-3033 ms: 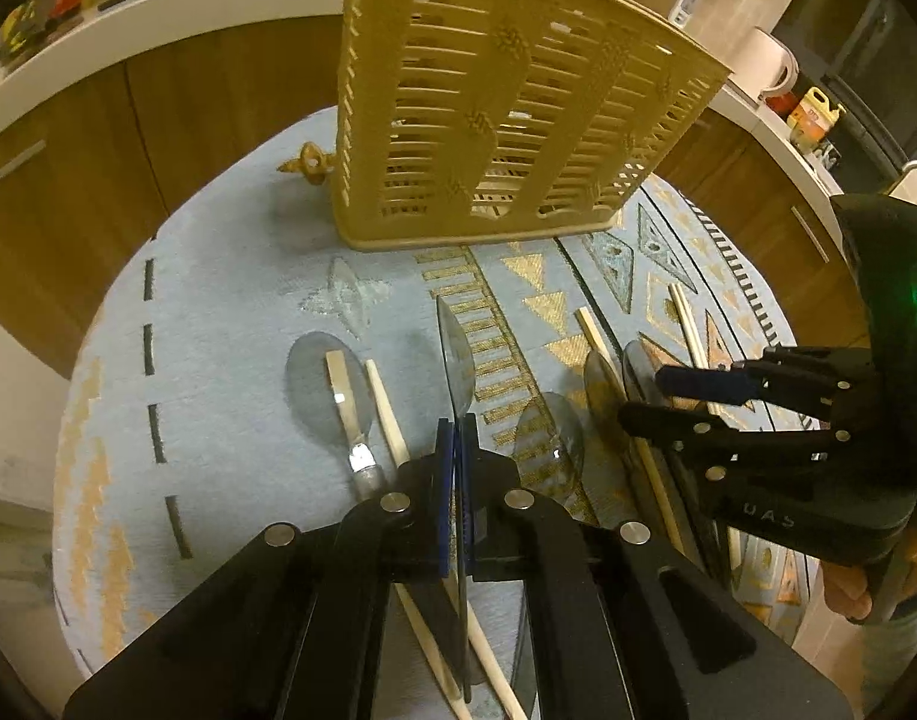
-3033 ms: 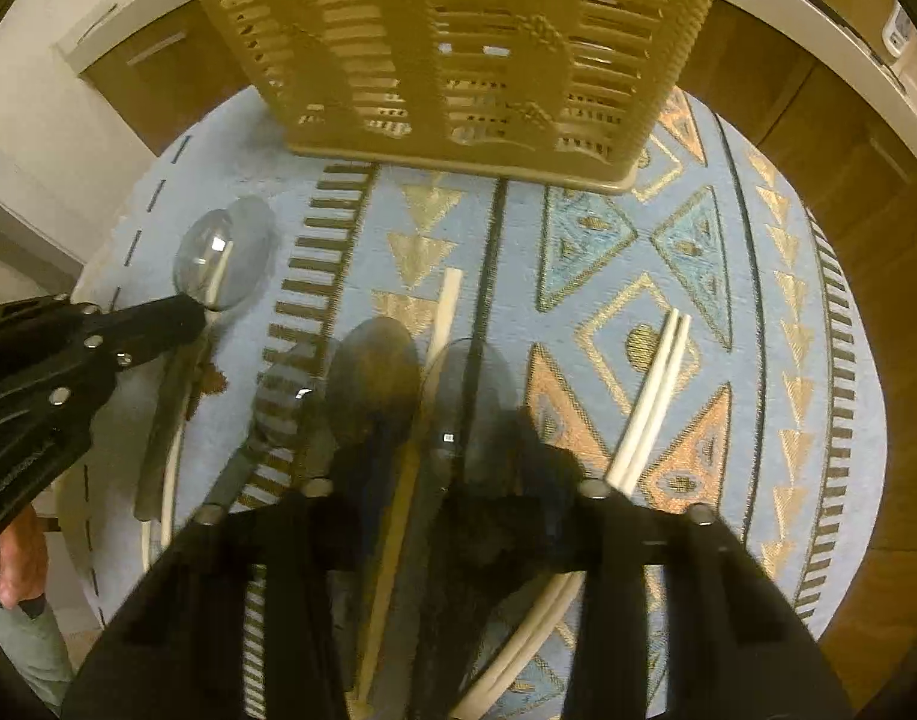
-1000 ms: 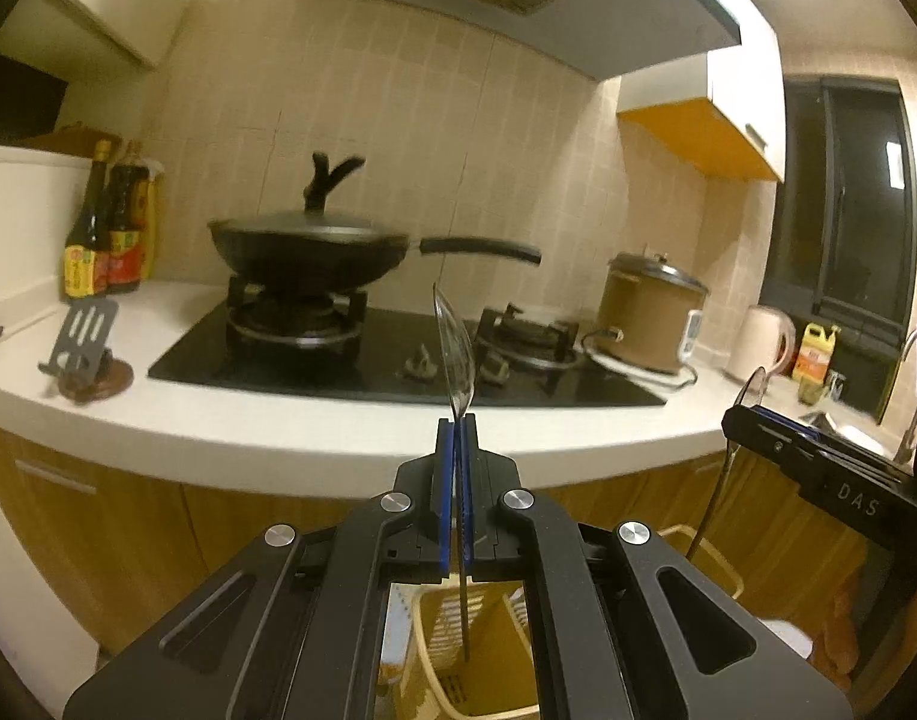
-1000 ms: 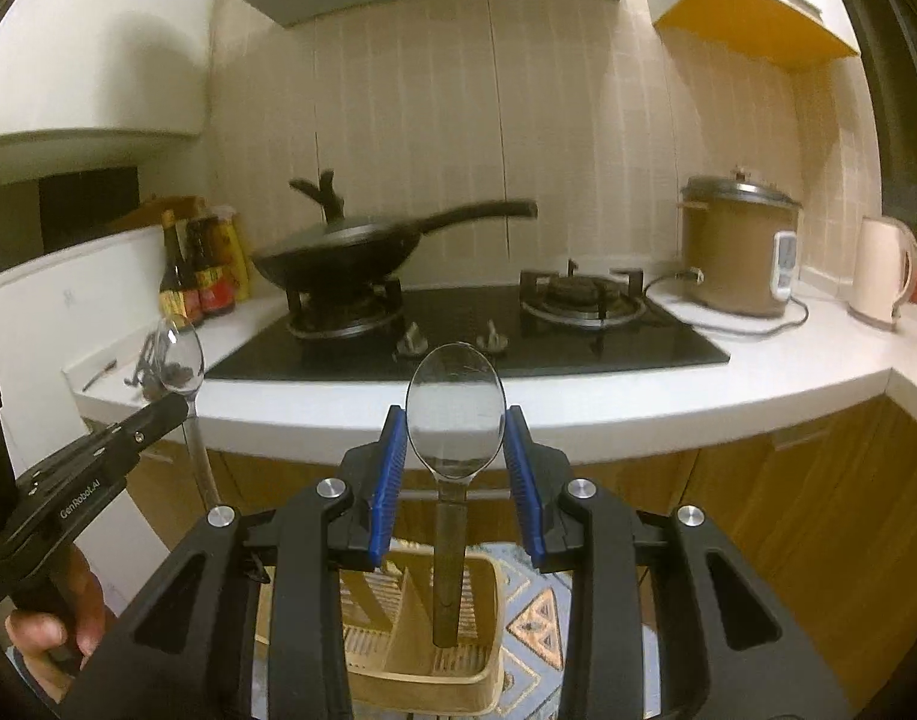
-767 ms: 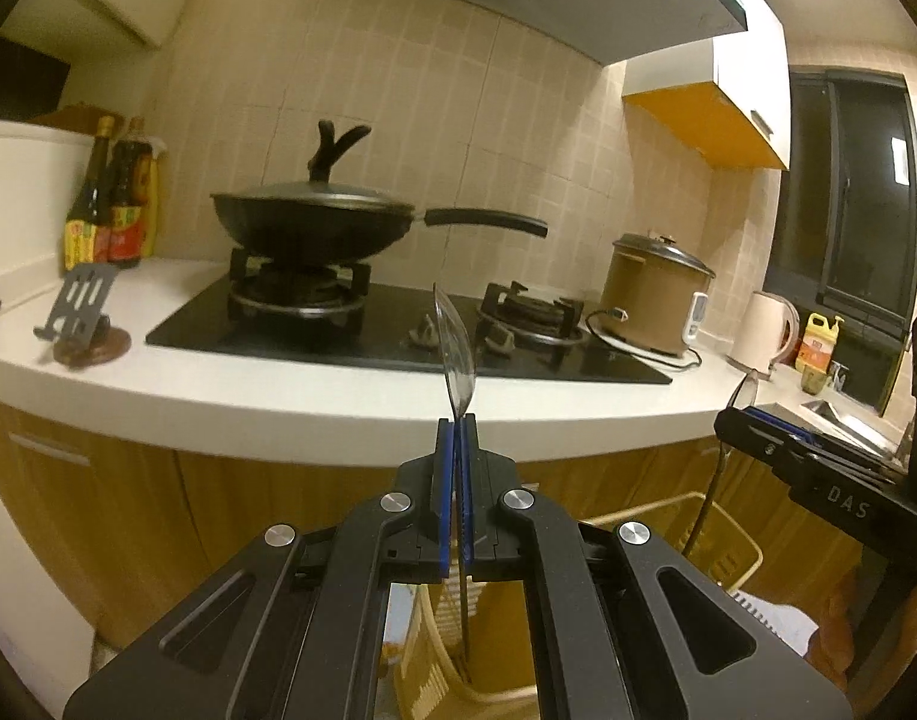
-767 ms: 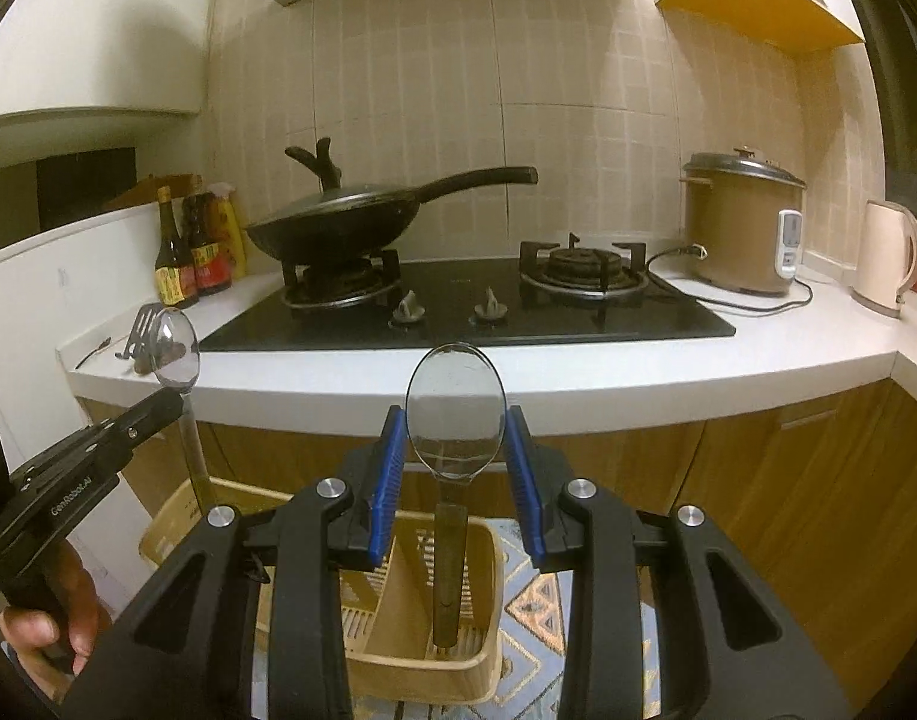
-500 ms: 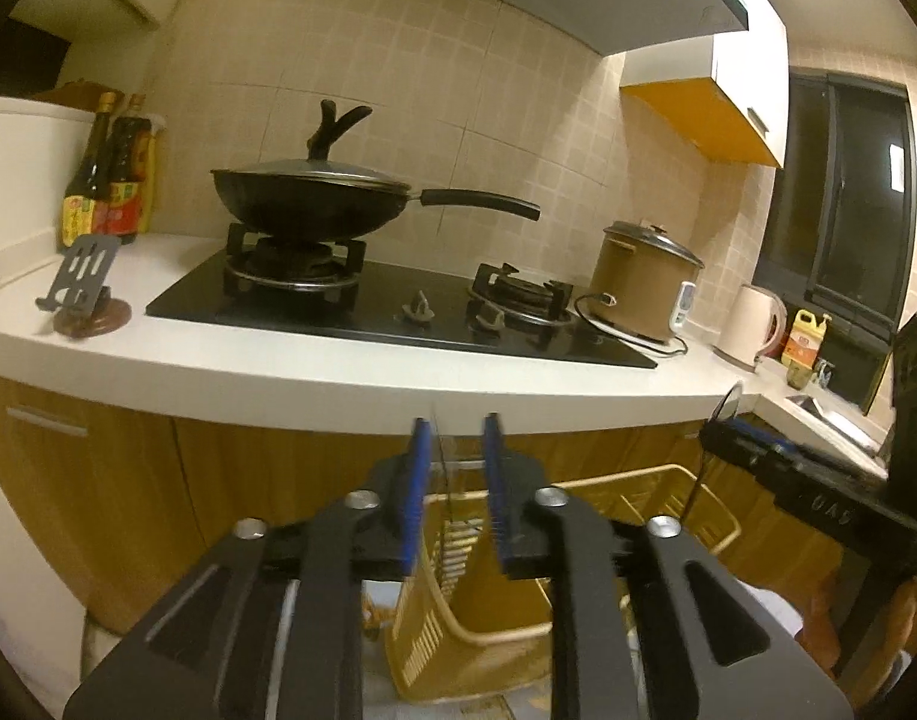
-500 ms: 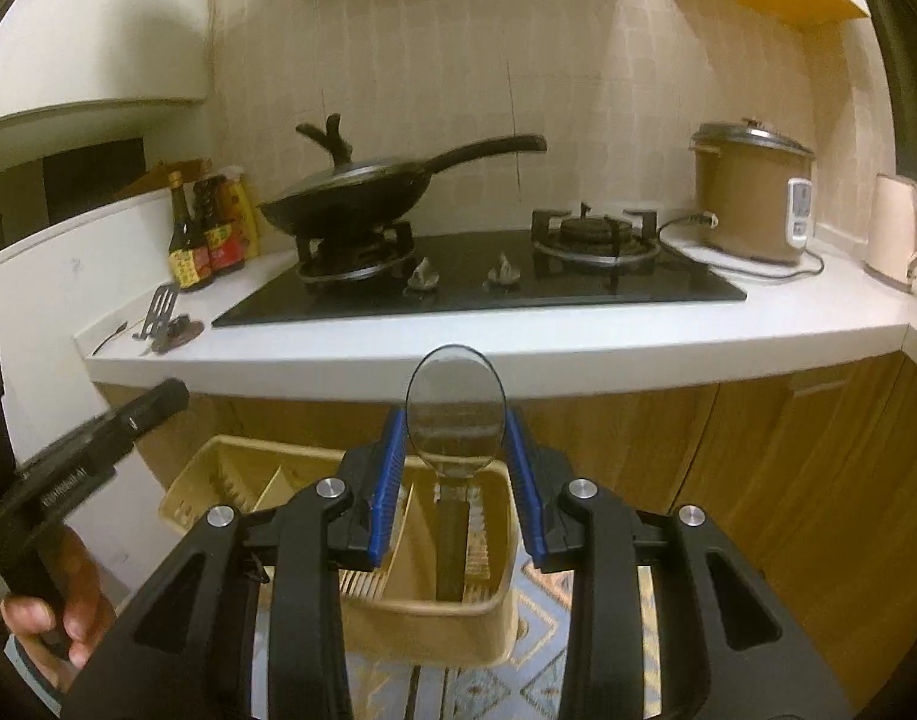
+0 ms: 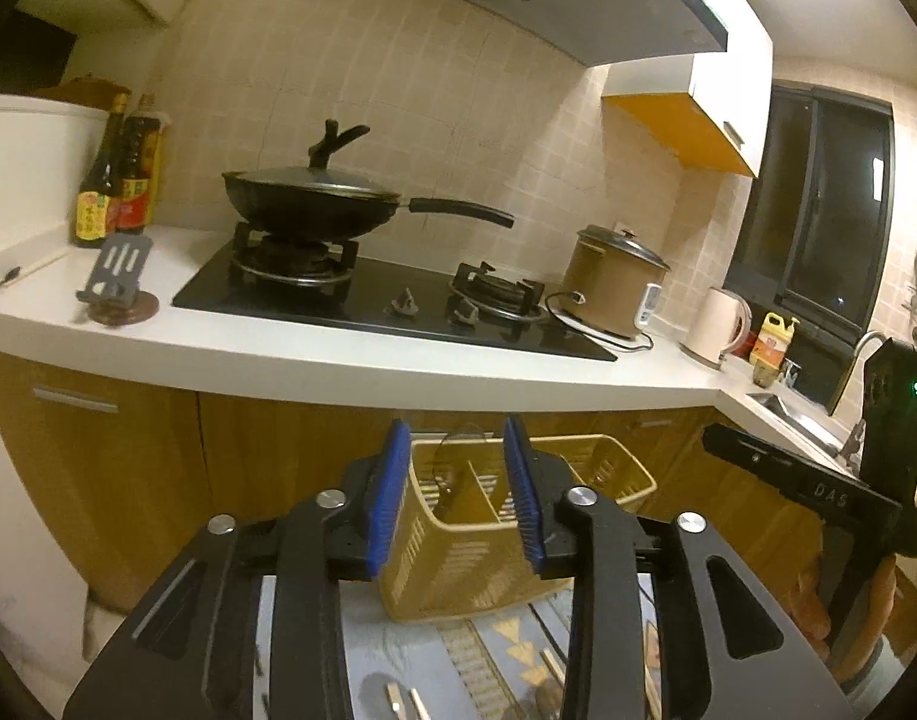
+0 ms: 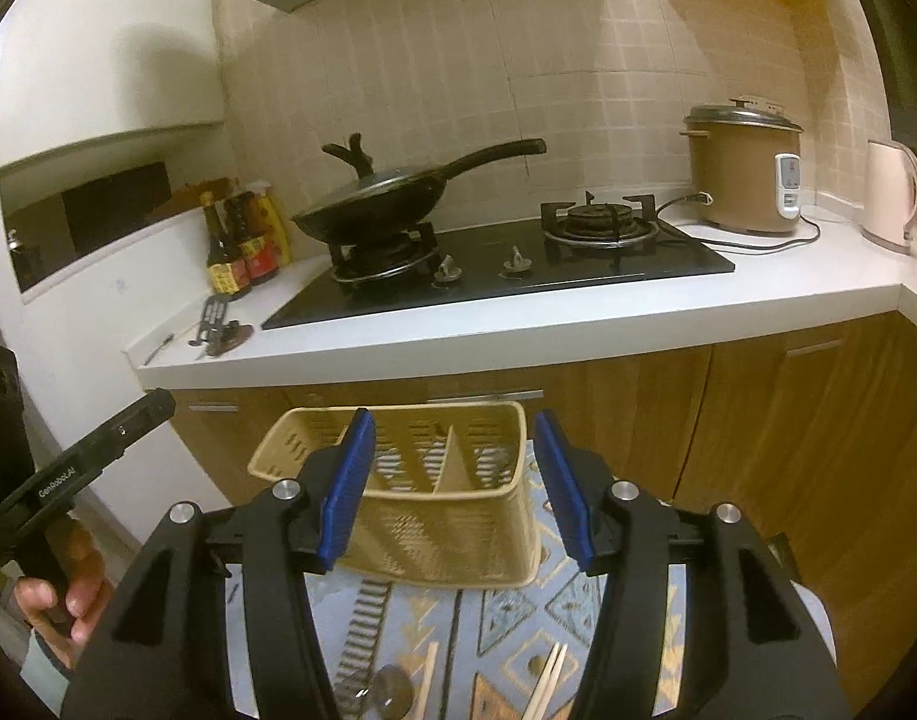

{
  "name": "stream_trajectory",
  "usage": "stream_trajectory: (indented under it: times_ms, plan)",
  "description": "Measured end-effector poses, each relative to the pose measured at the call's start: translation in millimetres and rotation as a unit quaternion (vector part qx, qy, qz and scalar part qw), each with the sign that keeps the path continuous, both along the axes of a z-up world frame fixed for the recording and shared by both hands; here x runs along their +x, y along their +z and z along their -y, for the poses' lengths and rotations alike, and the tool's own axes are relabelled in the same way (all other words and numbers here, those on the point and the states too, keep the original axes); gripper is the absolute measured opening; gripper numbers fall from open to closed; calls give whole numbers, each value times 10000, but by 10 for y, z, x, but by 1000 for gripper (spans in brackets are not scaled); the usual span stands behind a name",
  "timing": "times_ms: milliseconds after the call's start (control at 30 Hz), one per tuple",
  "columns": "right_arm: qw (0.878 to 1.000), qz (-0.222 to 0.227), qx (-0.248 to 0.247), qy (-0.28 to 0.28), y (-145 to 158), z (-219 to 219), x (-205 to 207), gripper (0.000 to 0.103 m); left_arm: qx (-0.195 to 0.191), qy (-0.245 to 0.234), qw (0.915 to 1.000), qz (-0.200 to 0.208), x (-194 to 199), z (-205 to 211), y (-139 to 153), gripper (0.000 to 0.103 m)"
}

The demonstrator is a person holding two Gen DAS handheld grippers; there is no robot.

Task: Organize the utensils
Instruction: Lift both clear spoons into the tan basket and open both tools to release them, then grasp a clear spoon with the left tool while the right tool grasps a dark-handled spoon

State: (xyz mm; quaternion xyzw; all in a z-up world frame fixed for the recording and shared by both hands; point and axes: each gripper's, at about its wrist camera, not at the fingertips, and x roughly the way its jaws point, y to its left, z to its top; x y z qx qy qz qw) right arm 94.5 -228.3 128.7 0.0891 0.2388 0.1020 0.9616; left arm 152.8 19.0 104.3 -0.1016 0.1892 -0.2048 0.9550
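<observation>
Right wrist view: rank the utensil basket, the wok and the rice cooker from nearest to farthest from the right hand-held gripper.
1. Utensil basket: just ahead of the right hand-held gripper, on the patterned mat below the counter.
2. Wok: on the left burner, up on the counter, left of centre.
3. Rice cooker: against the tiled wall, to the right.

Your left gripper [image 9: 458, 495] points slightly downward, its jaws just opened with nothing pressed between the blue pads. Your right gripper [image 10: 455, 483] tilts down too, jaws just opened wider and empty. Your left hand [image 10: 68, 591] grips its handle.
</observation>
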Motion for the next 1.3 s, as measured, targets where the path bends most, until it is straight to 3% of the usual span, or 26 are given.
stream_trajectory:
  times_ms: [267, 500, 600, 733, 933, 1100, 1300]
  plan:
    - [9991, -244, -215, 273, 33, -170, -393, 51, 247, -181, 9995, -96, -399, 20, 94, 34]
    - [9941, -803, -580, 446, -262, -370, -551, 51, 611, -679, 9926, -799, -527, 168, -206, 34]
    - [9877, -1340, -655, 475, -490, -387, -518, 51, 840, -992, 9834, -1267, -503, 278, -449, 34]
    - [9744, -2137, -428, 548, -808, -303, -410, 51, 1260, -1574, 9554, -2159, -436, 498, -896, 34]
    - [9532, -2936, 151, 699, -1230, -171, -335, 51, 1969, -1876, 9192, -2847, -429, 772, -1402, 33]
    - [9463, -3082, 507, 837, -1298, -158, -334, 51, 2167, -1858, 9042, -3178, -368, 855, -1591, 32]
    - [9427, -3164, 391, 984, -1299, -326, -268, 47, 2269, -1755, 9018, -3234, -332, 888, -1646, 32]
